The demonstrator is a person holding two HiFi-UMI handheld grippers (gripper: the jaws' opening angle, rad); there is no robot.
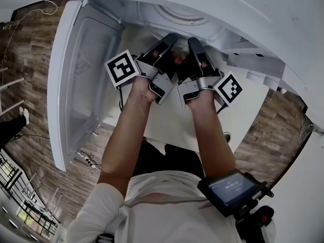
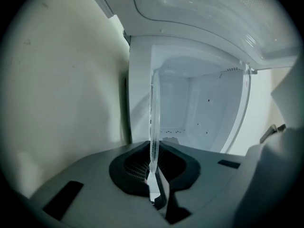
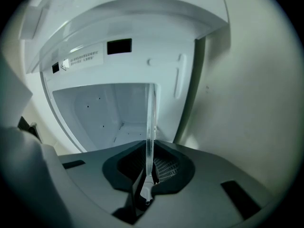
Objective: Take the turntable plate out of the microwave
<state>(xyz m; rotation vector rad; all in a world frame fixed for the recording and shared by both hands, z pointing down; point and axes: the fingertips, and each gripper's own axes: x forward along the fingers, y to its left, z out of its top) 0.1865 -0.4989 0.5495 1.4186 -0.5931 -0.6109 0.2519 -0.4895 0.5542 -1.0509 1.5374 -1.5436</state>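
Both are gripping now: the left gripper (image 2: pixel 152 174) and the right gripper (image 3: pixel 148 175) are each clamping the near rim of the glass turntable plate (image 1: pixel 174 16), which is lying inside the open microwave (image 1: pixel 253 19).

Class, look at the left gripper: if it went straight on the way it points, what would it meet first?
The plate: the left gripper is shut on its edge, so it is already in contact. Beyond that, probably the microwave's inner wall, though depth is hard to judge.
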